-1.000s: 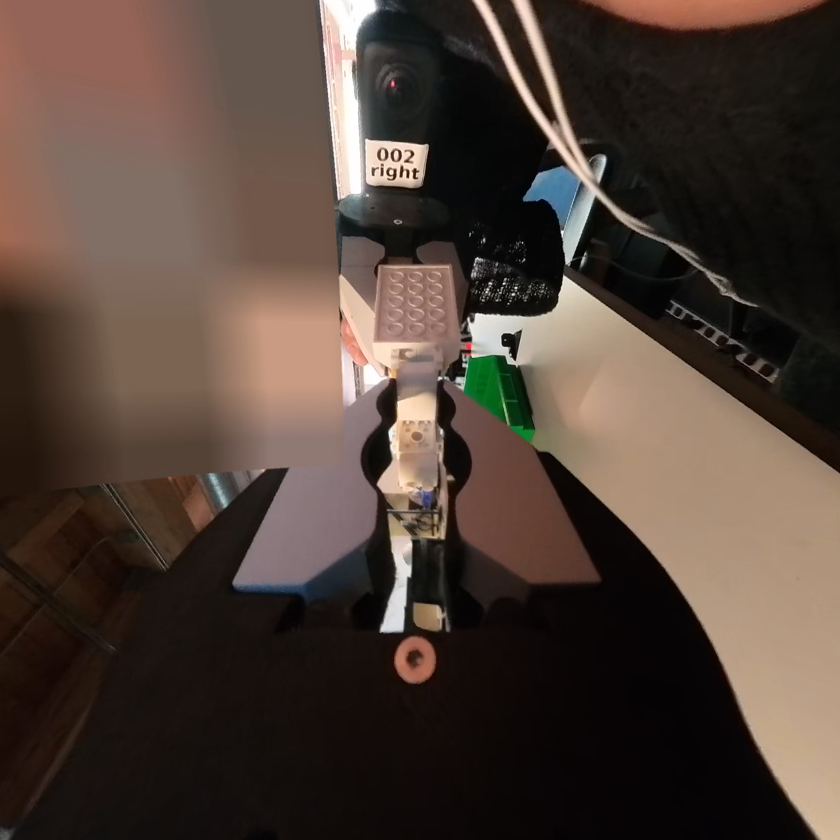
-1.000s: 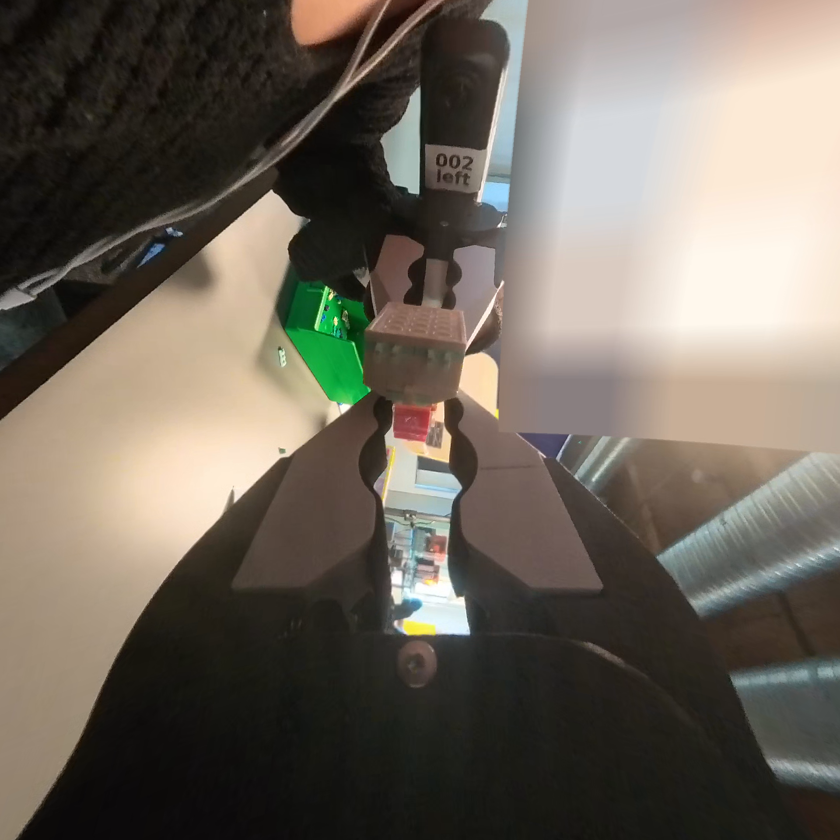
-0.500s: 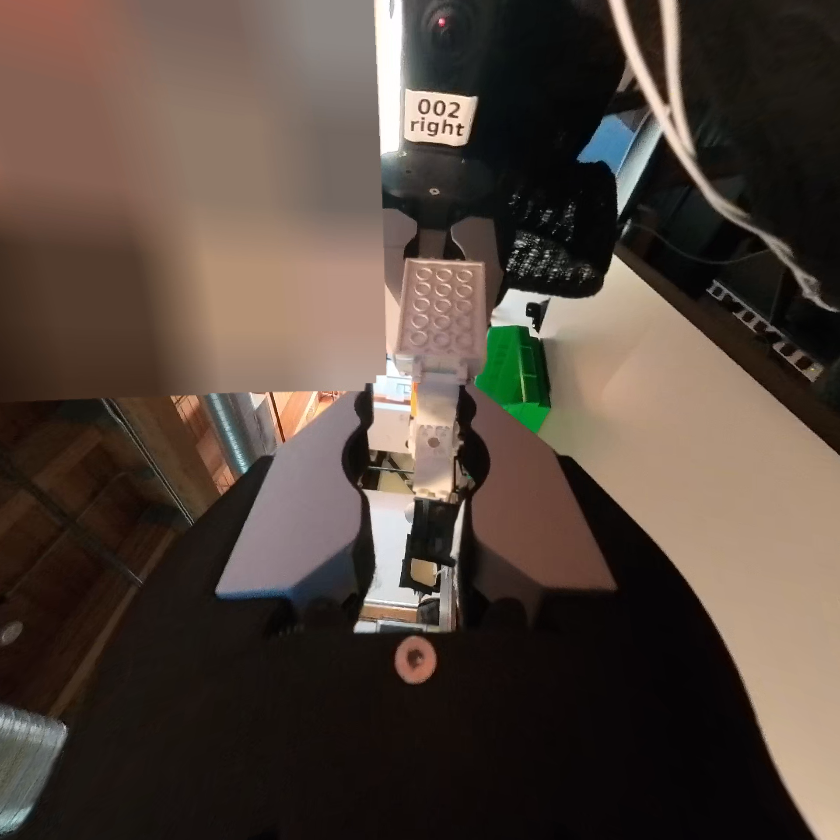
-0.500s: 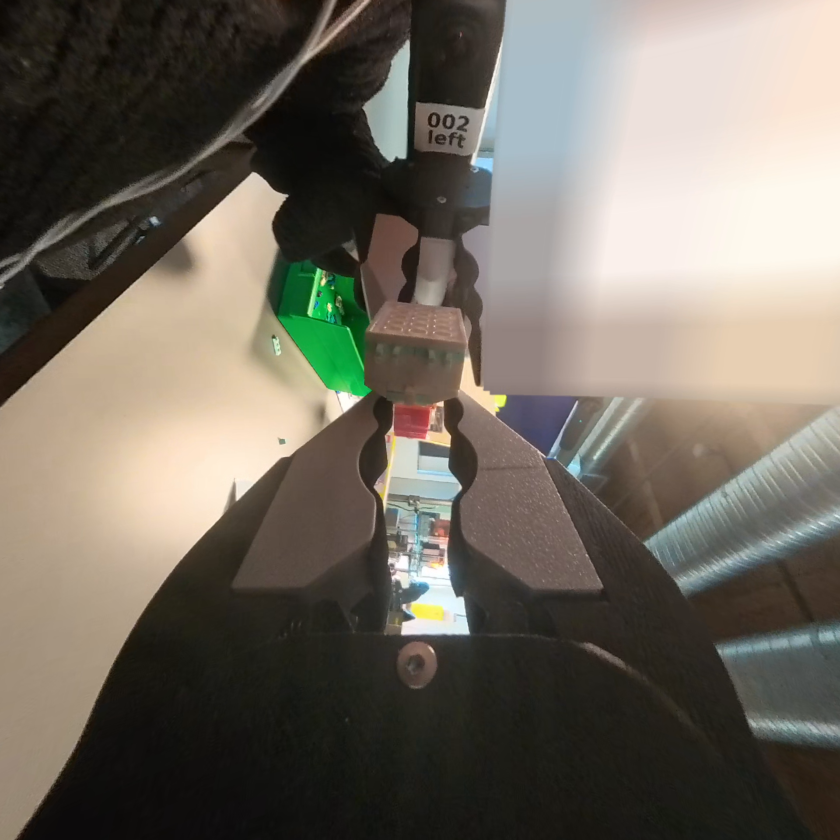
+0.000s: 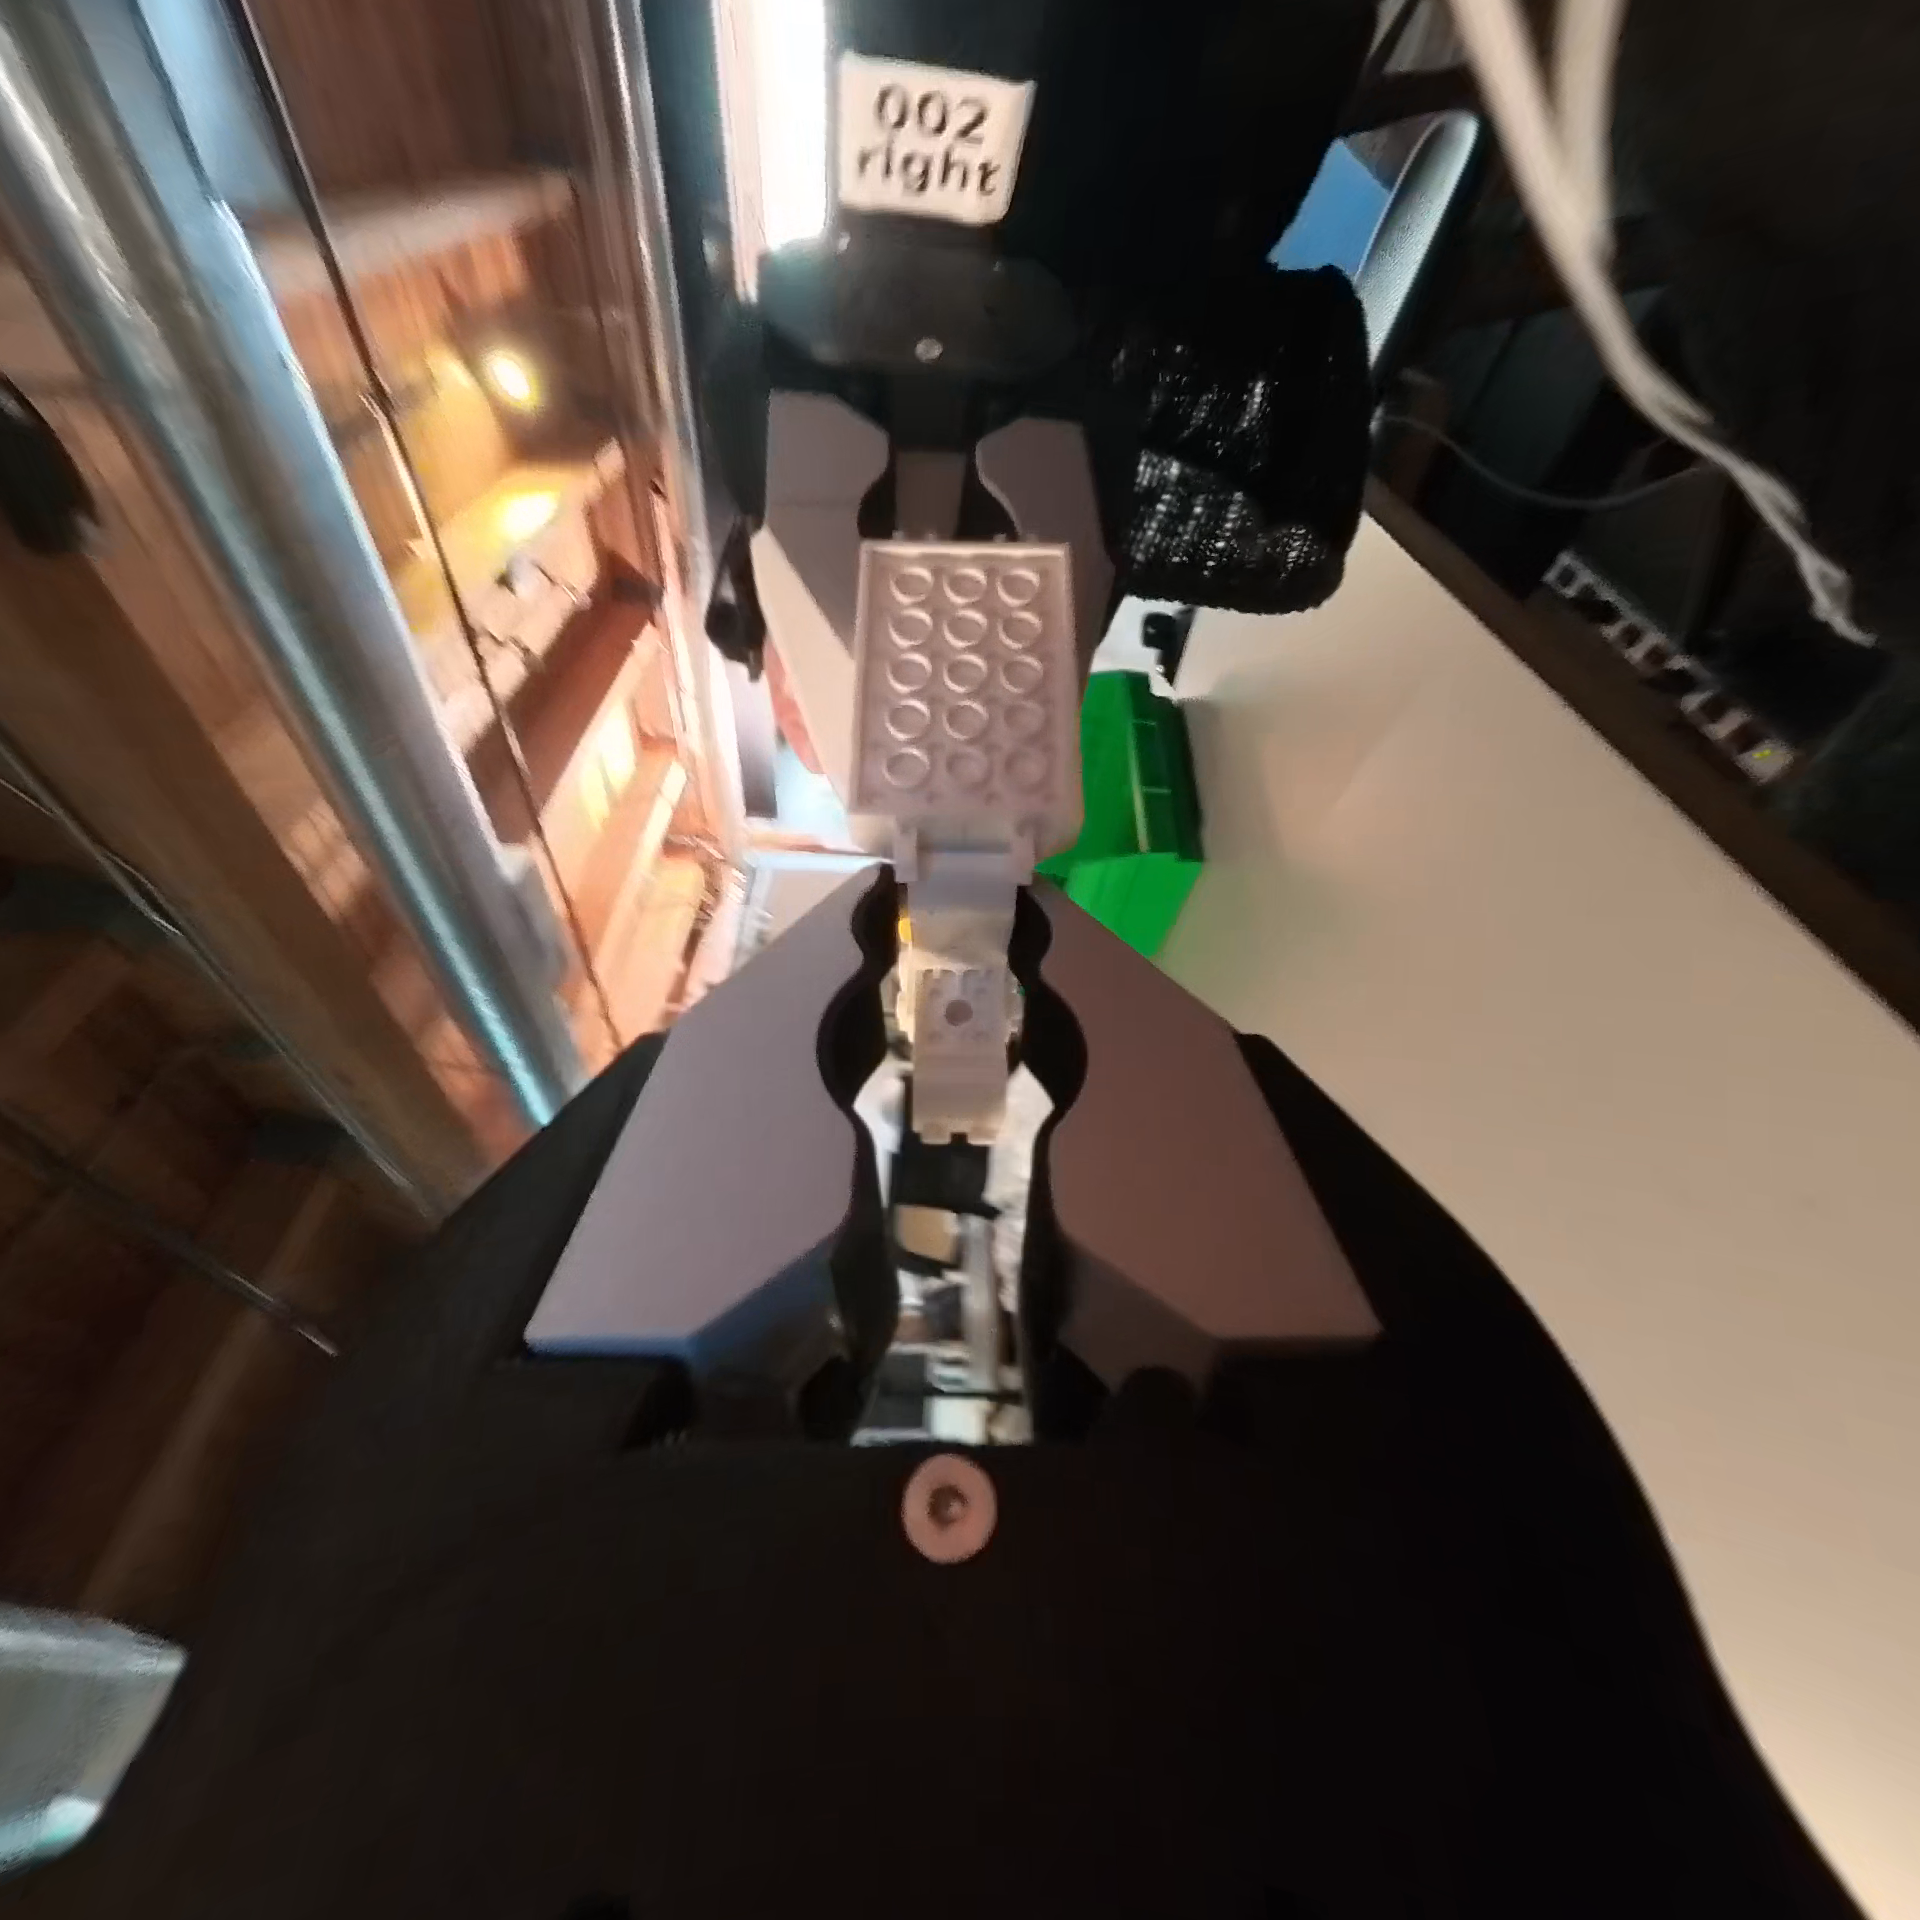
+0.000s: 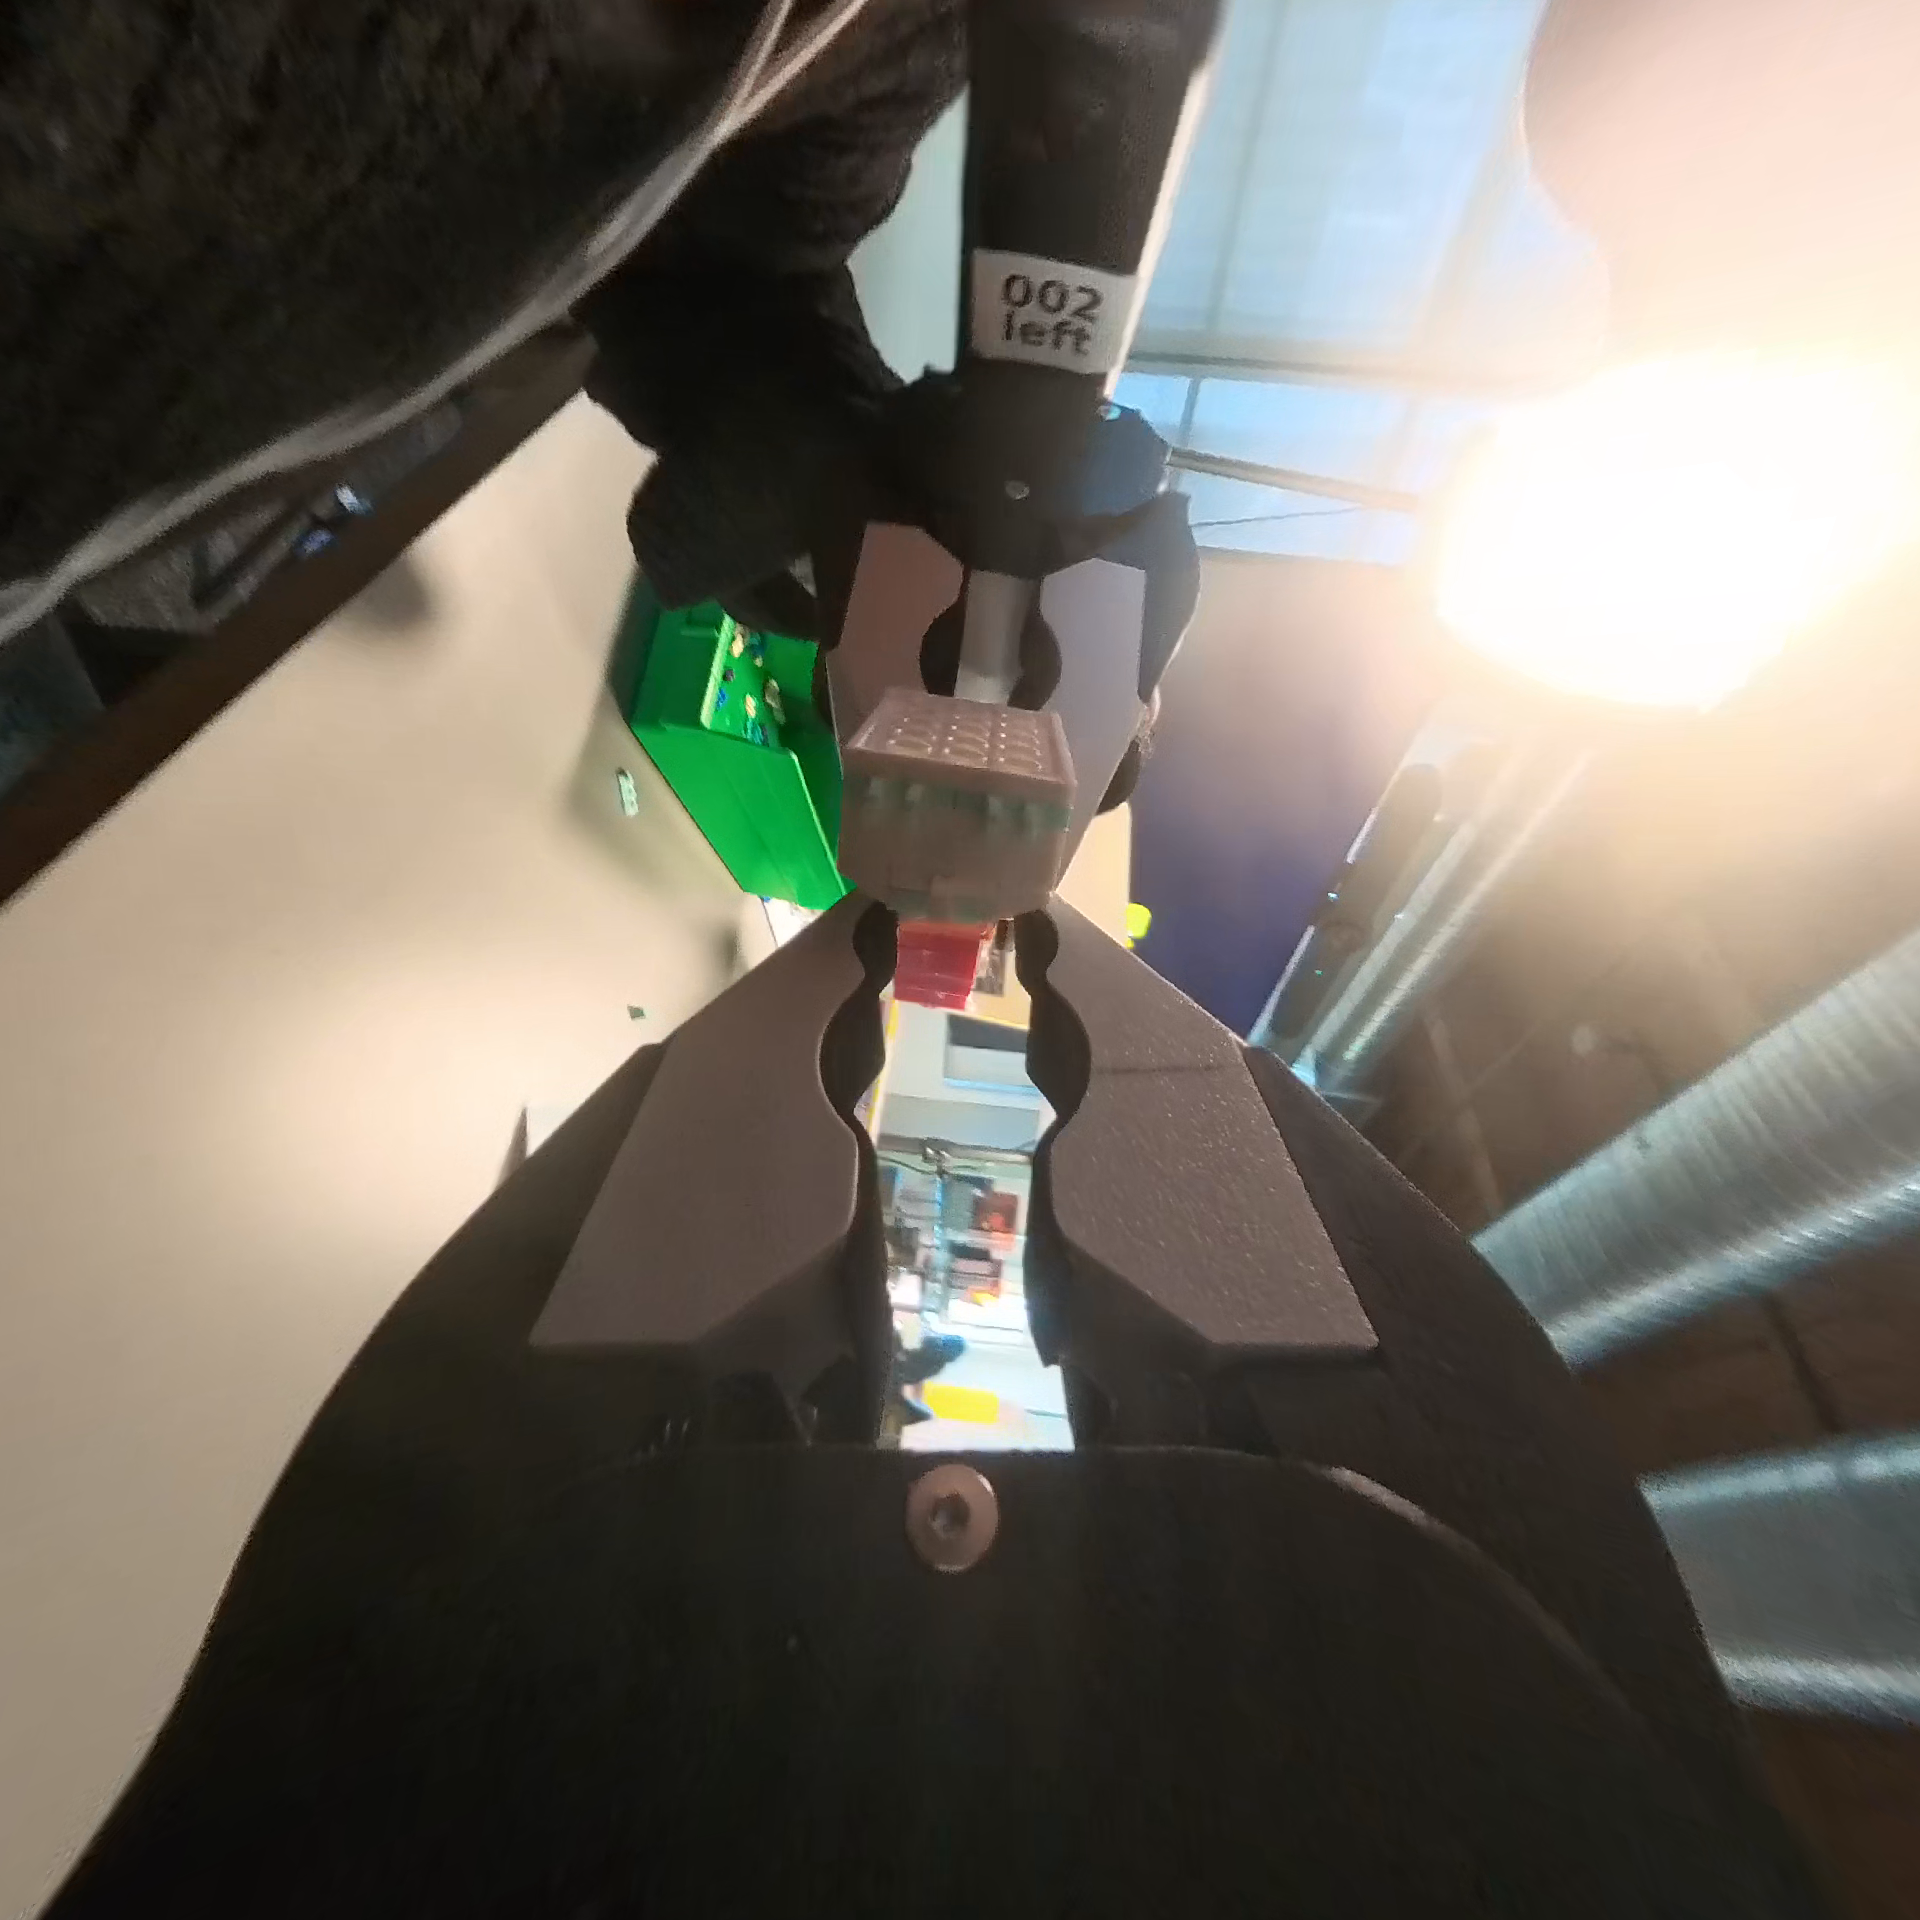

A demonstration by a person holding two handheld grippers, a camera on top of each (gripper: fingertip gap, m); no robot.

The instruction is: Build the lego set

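Observation:
Both grippers hold one lego build in the air between them. In the left wrist view my left gripper (image 5: 956,906) is shut on the build's narrow white stem (image 5: 958,1023). A white studded plate (image 5: 961,681) is hinged up from the stem toward the right gripper's fingers (image 5: 821,488), which stand behind it. In the right wrist view my right gripper (image 6: 951,925) is shut on the red bricks (image 6: 935,966) at the end of the build. The build's grey studded block (image 6: 956,810) sits just beyond my tips. The left gripper (image 6: 987,665) is behind it.
A green tray (image 5: 1132,810) with small parts lies on the white table (image 5: 1507,987); it also shows in the right wrist view (image 6: 727,800). The person's dark gloved hands and sleeve (image 6: 748,468) are close. Pipes and wooden walls (image 5: 312,520) fill the background.
My left jaws opened wide and came together again on the white stem. The right gripper kept its hold on the red end. Both grippers tilted, so the background swung.

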